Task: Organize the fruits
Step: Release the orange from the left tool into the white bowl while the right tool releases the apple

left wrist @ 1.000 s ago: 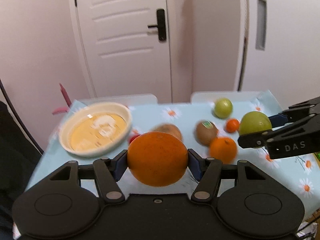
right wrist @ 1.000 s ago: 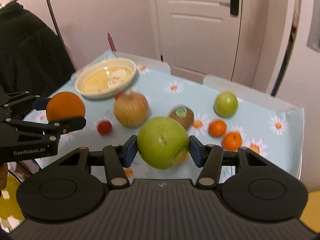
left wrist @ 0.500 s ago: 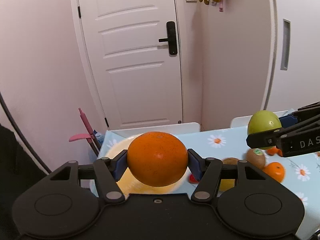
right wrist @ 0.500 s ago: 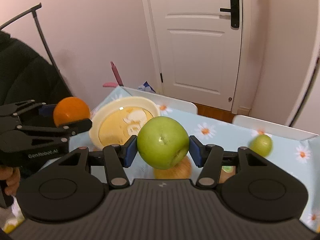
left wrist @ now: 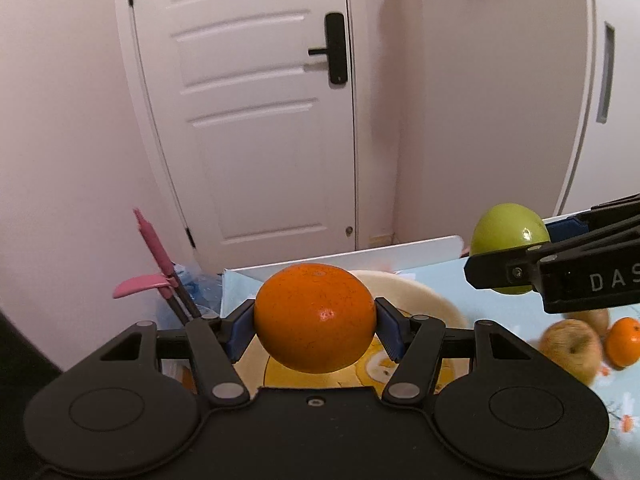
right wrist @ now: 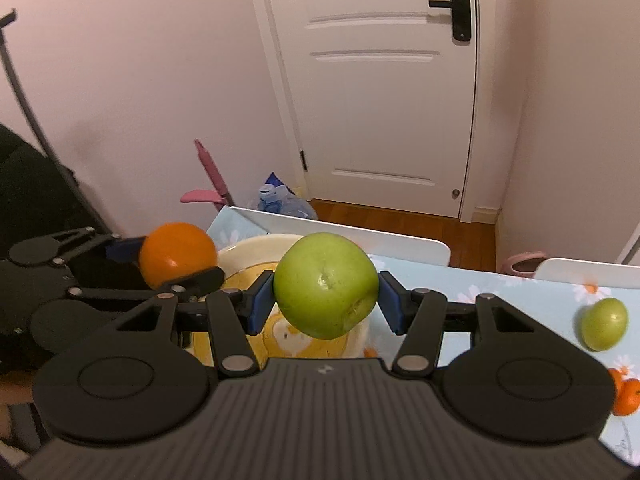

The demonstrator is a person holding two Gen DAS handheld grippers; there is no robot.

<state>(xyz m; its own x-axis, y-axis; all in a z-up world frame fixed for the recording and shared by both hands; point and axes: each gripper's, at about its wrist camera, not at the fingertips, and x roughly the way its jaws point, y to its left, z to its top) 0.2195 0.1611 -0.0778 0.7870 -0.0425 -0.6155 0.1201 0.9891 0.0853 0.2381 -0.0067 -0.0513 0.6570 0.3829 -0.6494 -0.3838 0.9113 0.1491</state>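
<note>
Two grippers, each with a fruit clamped between its blue pads, both held above a cream bowl (left wrist: pixel 416 296).

Left gripper (left wrist: pixel 315 330): jaws closed on a large orange (left wrist: pixel 315 322), one pad pressing each side. The fruit hangs over the near half of the bowl, whose yellow printed floor shows beneath it. In the right wrist view the same gripper (right wrist: pixel 178 268) enters from the left, its orange (right wrist: pixel 176 254) just beside the bowl's left rim (right wrist: pixel 256 242).

Right gripper (right wrist: pixel 326 294): jaws closed on a green apple (right wrist: pixel 326 286), stem dimple facing the camera, poised over the bowl's centre. In the left wrist view this gripper (left wrist: pixel 510 258) comes in from the right, its apple (left wrist: pixel 508 226) high above the bowl's right side.

Table (right wrist: pixel 516 284): pale blue cloth with daisy print, white edge along the far side.

Loose fruit on the cloth, right of the bowl:
- one small green apple (right wrist: pixel 604 322), well apart from the bowl;
- one brownish, russet fruit (left wrist: pixel 572 344), blurred, kind unclear;
- one small mandarin (left wrist: pixel 624 340), just beside the russet fruit on its right;
- orange fruit at the right edge (right wrist: pixel 624 394), partly hidden by the gripper body, count unclear.

Background: white panelled door (left wrist: pixel 256 104) with black handle; pink-handled tool (left wrist: pixel 154 252) leaning by the wall, left of the table.
</note>
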